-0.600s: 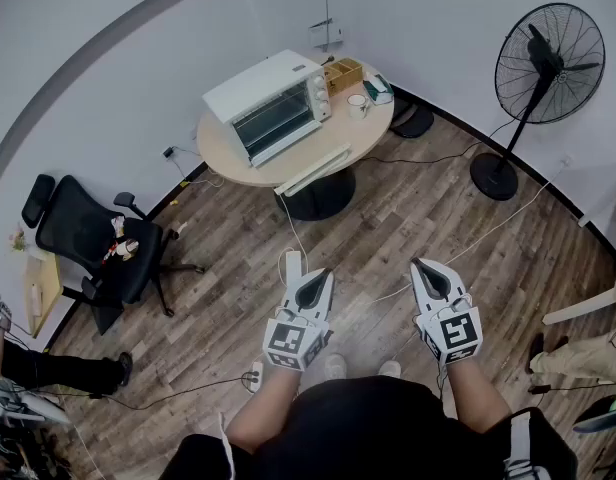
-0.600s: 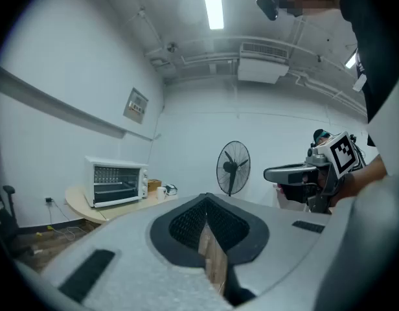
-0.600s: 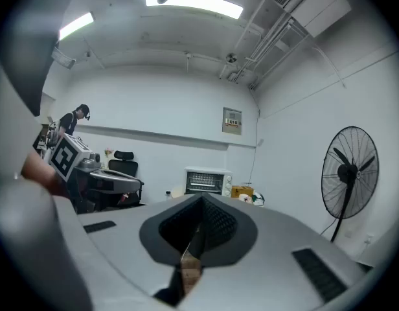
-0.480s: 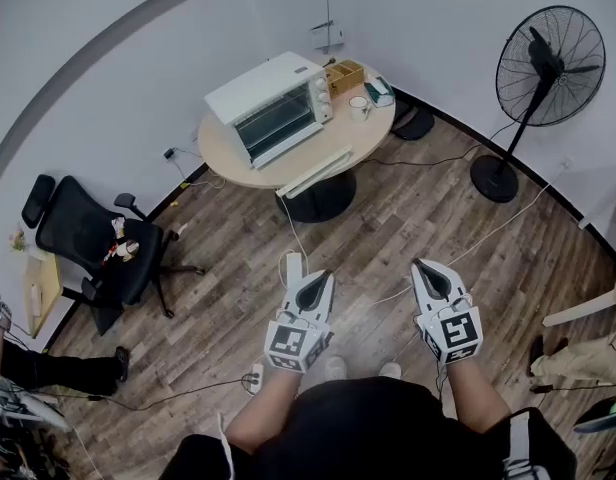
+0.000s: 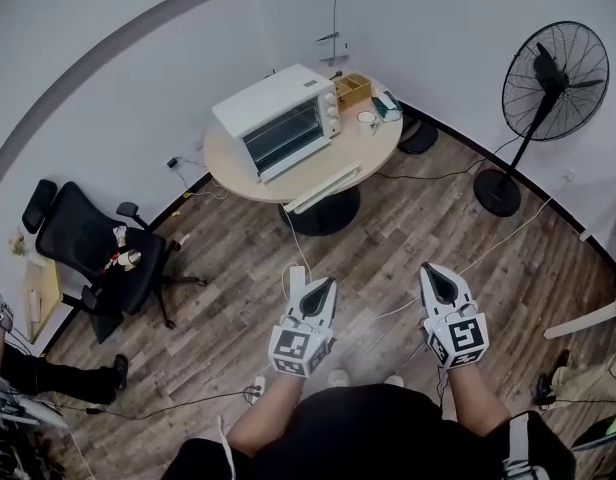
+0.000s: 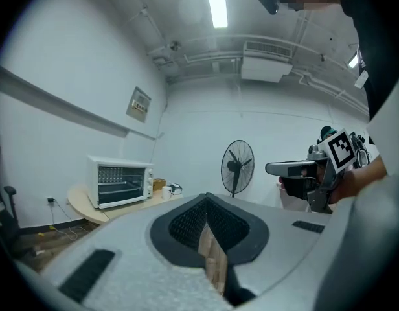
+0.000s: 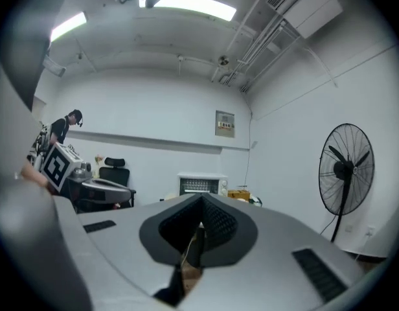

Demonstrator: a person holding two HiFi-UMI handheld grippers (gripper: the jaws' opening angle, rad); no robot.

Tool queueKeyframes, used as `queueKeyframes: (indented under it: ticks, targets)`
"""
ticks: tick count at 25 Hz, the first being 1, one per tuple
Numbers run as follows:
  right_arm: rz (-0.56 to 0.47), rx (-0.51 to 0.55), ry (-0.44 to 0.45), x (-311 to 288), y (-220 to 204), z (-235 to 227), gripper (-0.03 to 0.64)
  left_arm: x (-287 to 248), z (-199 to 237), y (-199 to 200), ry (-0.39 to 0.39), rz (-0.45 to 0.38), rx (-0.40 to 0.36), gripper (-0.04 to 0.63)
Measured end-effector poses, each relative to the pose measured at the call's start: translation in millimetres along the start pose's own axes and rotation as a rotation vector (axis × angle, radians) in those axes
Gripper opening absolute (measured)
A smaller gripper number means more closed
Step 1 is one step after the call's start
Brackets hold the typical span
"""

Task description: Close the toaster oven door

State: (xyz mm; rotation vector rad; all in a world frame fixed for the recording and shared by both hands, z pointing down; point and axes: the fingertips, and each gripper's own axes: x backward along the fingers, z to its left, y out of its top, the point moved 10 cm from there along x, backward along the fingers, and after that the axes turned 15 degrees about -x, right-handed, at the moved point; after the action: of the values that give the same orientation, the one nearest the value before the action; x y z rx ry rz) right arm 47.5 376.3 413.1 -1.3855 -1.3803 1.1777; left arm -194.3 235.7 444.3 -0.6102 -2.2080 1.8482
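The white toaster oven (image 5: pixel 278 118) stands on a round wooden table (image 5: pixel 373 143) at the far side of the room, its glass door upright against its front. It also shows small in the left gripper view (image 6: pixel 122 182) and the right gripper view (image 7: pixel 201 184). My left gripper (image 5: pixel 321 286) and right gripper (image 5: pixel 433 273) are held side by side over the wood floor, well short of the table, pointing toward it. Both are shut with nothing between the jaws.
A mug (image 5: pixel 366 121) and a small box (image 5: pixel 353 88) sit on the table beside the oven, and a long white strip (image 5: pixel 323 181) lies at its front edge. A standing fan (image 5: pixel 558 78) is at right, an office chair (image 5: pixel 83 243) at left. Cables cross the floor (image 5: pixel 488 248).
The whole head view has shifted slightly: table, oven and both grippers sit a little lower and further right in the picture. The grippers keep the same pose and stay shut.
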Motion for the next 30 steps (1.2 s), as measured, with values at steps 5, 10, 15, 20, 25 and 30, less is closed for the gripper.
queueKeyframes:
  ticks: [5, 10, 15, 20, 25, 30]
  targets:
    - [-0.1, -0.021, 0.042, -14, 11, 7, -0.002, -2, 23, -1, 0.0, -0.017, -0.007, 0.005]
    - [-0.098, -0.024, 0.093, -36, 15, 24, -0.002, -2, 50, -5, -0.002, -0.028, 0.0, 0.005]
    - [-0.064, -0.02, 0.097, -62, 3, 55, -0.002, 4, 87, -12, -0.002, -0.003, 0.008, 0.005]
    - [-0.019, -0.023, 0.1, -78, -10, 70, -0.002, 9, 107, -23, -0.025, 0.011, -0.015, 0.005]
    - [-0.036, -0.006, 0.101, -86, -11, 77, -0.002, 3, 122, -22, -0.056, -0.003, -0.075, 0.005]
    - [-0.071, -0.009, 0.085, -98, -10, 70, -0.002, -8, 132, -28, -0.049, -0.004, -0.054, 0.005]
